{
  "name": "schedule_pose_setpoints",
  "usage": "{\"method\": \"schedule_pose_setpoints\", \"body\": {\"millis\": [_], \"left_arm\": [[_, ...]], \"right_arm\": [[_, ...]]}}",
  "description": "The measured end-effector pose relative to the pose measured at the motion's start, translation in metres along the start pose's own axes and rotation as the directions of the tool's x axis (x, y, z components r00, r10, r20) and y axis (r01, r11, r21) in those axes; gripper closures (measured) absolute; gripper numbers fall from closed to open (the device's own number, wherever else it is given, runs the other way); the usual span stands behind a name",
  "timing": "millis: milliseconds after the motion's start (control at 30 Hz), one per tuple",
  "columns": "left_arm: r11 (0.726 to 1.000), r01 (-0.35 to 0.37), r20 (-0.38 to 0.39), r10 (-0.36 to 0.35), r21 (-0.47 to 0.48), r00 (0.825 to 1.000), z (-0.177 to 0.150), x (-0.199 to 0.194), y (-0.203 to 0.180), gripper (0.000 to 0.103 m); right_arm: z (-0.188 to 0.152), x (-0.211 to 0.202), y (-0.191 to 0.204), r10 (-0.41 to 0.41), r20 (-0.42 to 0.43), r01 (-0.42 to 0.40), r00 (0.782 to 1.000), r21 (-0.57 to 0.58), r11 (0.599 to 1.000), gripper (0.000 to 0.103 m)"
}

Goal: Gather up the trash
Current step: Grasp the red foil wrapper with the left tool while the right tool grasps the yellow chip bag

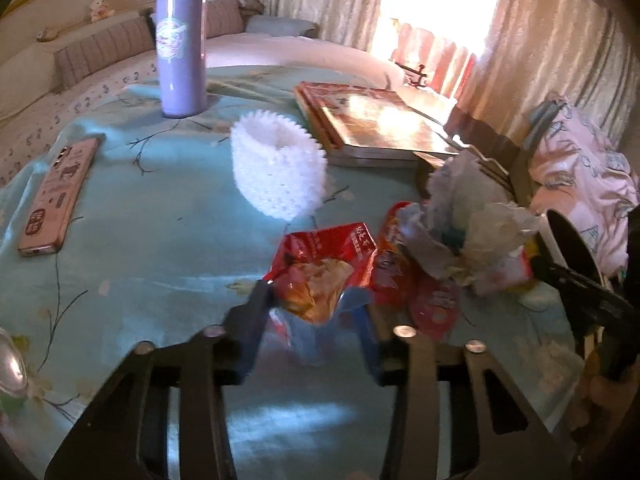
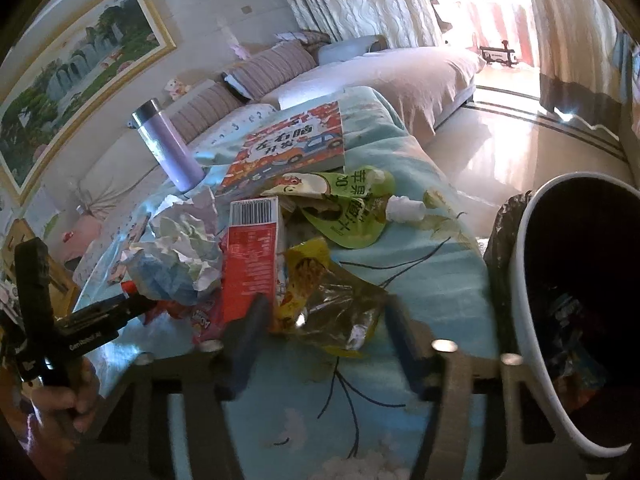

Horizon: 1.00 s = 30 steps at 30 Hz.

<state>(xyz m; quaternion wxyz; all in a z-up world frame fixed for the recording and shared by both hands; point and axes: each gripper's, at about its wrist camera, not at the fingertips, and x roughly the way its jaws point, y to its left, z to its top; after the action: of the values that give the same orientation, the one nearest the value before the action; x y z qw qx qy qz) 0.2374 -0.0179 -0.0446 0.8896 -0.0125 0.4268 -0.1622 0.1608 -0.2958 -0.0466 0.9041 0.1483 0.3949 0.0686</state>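
Observation:
A pile of trash lies on the light-blue tablecloth (image 1: 152,240). In the left wrist view my left gripper (image 1: 316,300) is open, its fingers on either side of a red snack wrapper (image 1: 320,268). Crumpled white paper (image 1: 468,216) sits behind it. In the right wrist view my right gripper (image 2: 326,312) is open around a yellow clear wrapper (image 2: 324,300). A red carton (image 2: 250,256), crumpled paper (image 2: 180,248) and a green juice pouch (image 2: 344,208) lie beyond it. A white trash bin (image 2: 532,344) with a black liner stands to the right, trash inside.
A purple thermos (image 1: 182,44), white beaded cup (image 1: 280,168), pink phone (image 1: 60,196) and books (image 1: 372,124) are on the table. The table edge drops to the floor beside the bin. The left gripper body (image 2: 60,328) shows at the left of the right wrist view.

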Motion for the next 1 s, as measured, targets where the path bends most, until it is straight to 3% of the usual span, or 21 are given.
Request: {"method": "schedule_pose_setpoints", "body": {"millis": [67, 100, 600, 1000], "left_arm": [[1.0, 0.014, -0.001, -0.014, 0.003, 1.0, -0.002, -0.004, -0.002, 0.079], [1.0, 0.022, 0.0, -0.022, 0.006, 1.0, -0.003, -0.007, -0.004, 0.082], [0.989, 0.141, 0.043, -0.143, 0.053, 0.989, -0.044, -0.073, -0.046, 0.088], [0.96, 0.247, 0.038, -0.254, 0.131, 0.966, -0.047, -0.089, -0.103, 0.088]], "right_arm": [[-0.003, 0.002, -0.001, 0.003, -0.018, -0.003, 1.0, 0.001, 1.0, 0.094], [-0.005, 0.002, -0.001, 0.007, -0.025, -0.007, 1.0, 0.002, 1.0, 0.102], [-0.041, -0.056, 0.002, 0.032, 0.04, -0.032, 0.999, 0.015, 0.999, 0.103], [-0.049, -0.105, -0.005, 0.023, 0.118, -0.027, 0.993, 0.031, 0.999, 0.103]]}}
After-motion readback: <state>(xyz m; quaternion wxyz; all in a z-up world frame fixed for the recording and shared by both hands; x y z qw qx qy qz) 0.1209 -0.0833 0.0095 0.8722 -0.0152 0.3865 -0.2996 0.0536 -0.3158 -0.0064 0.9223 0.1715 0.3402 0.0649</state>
